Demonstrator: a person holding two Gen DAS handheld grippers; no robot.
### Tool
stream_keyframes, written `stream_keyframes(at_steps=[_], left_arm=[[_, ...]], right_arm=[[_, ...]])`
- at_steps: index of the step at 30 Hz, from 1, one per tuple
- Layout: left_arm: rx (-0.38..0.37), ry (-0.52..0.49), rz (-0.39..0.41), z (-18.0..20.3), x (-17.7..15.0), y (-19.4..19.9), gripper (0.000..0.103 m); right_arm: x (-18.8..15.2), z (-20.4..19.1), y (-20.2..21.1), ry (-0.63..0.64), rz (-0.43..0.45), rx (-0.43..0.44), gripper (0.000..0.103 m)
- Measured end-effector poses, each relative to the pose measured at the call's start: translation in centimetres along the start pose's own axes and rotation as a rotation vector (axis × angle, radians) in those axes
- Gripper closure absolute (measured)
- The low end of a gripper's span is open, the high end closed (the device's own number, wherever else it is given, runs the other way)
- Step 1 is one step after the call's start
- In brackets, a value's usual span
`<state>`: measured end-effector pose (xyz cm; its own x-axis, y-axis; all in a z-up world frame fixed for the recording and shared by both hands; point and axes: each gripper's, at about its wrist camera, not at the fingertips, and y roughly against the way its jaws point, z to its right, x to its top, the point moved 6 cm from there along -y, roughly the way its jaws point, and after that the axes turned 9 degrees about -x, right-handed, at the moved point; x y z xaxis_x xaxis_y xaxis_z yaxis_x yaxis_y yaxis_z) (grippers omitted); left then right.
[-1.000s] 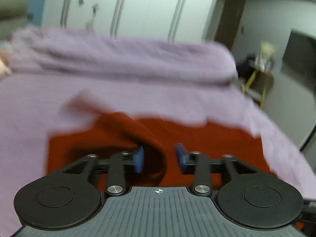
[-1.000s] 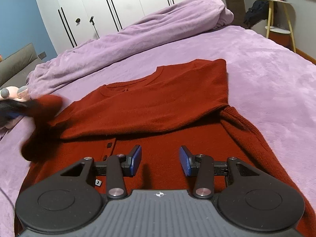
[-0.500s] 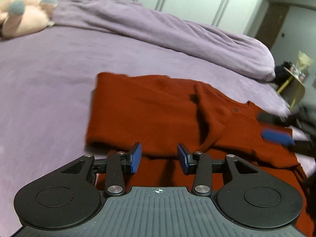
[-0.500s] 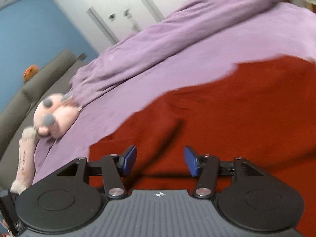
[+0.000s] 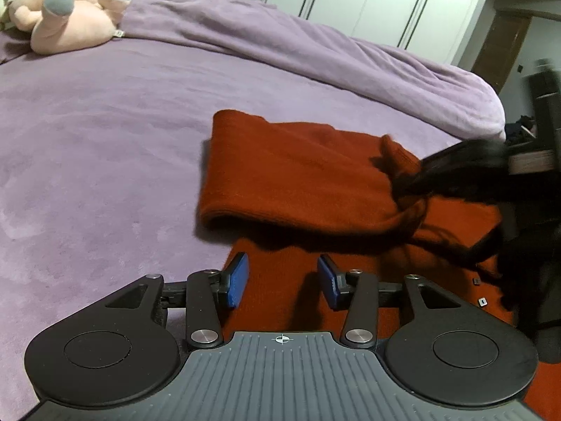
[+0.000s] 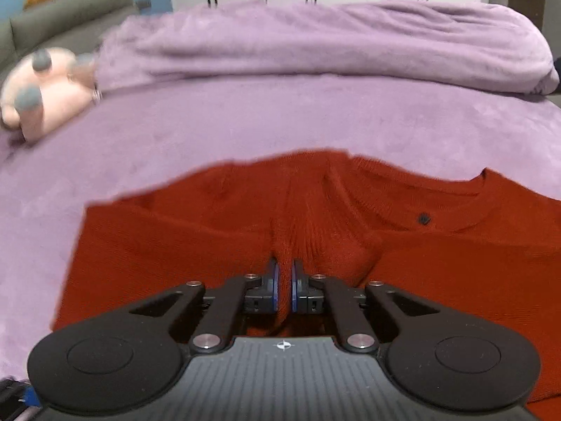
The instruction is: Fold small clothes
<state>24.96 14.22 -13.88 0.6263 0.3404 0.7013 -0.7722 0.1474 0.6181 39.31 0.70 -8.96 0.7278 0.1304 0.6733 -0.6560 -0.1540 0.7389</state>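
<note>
Our right gripper (image 6: pixel 283 282) has just closed, pinching the soft, limp red sweater (image 6: pixel 350 245); left gripper (image 5: pixel 282 280) hovers part-open, empty, jaws widening.

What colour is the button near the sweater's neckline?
Dark, nearly black button on the rust-red sweater; right wrist view.

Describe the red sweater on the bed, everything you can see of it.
The red sweater is a rust-red fine knit with a ribbed round neckline and one dark button below it. It lies on the purple blanket, part folded over itself in a thick, rounded fold. The right gripper has just closed, pinching up a ridge of fabric; the left gripper hangs open over its lower part.
</note>
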Motion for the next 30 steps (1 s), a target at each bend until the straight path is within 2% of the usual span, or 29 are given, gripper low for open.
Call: stream_keyframes(at_steps=[4,6,8,10,12,13,15,18,20,21,22,23,24,27,30], left_arm=[[-0.01,0.023,0.013,-0.1,0.2,-0.2,0.052],[-0.009,0.033,0.012,0.0,0.3,-0.5,0.051],[-0.006,0.028,0.007,0.2,0.3,-0.7,0.05],[-0.003,0.013,0.002,0.4,0.3,-0.8,0.049],[0.003,0.007,-0.001,0.5,0.3,-1.0,0.049],[0.004,0.007,-0.002,0.5,0.4,-1.0,0.049],[0.006,0.01,-0.009,0.5,0.5,-1.1,0.049],[-0.005,0.022,-0.015,0.6,0.8,-1.2,0.048],[-0.01,0.028,-0.024,0.6,1.0,-1.4,0.048],[-0.015,0.028,-0.027,0.6,1.1,-1.5,0.048],[-0.017,0.027,-0.031,0.8,1.3,-1.6,0.048],[-0.017,0.022,-0.035,0.9,1.4,-1.7,0.048],[-0.018,0.013,-0.034,1.1,1.5,-1.7,0.048],[-0.006,-0.03,-0.023,1.8,2.1,-1.9,0.047],[0.001,-0.053,-0.023,2.3,2.7,-2.3,0.046]], right_arm=[[-0.4,6.4,6.4,-0.234,0.201,0.104,0.096],[-2.1,9.4,7.5,-0.325,0.225,0.113,0.093],[-4.7,12.0,7.0,-0.364,0.165,0.077,0.085],[-7.0,14.3,5.7,-0.439,0.069,0.071,0.074],[-8.1,16.0,5.1,-0.547,0.019,0.12,0.066],[-8.1,16.5,5.2,-0.586,0.026,0.147,0.055],[-7.5,17.1,5.0,-0.612,0.039,0.141,0.046],[-6.6,18.6,3.8,-0.635,0.042,0.095,0.046],[-6.8,18.9,2.3,-0.681,-0.025,0.12,0.049],[-7.1,19.1,1.5,-0.718,-0.055,0.137,0.061],[-7.4,19.1,1.0,-0.755,-0.06,0.156,0.083],[-7.5,19.2,0.9,-0.766,-0.061,0.163,0.092],[-7.1,19.0,0.9,-0.762,-0.056,0.175,0.097],[-5.1,17.9,2.3,-0.672,0.016,0.197,0.098],[-2.1,18.4,5.8,-0.568,0.204,0.116,0.099]])
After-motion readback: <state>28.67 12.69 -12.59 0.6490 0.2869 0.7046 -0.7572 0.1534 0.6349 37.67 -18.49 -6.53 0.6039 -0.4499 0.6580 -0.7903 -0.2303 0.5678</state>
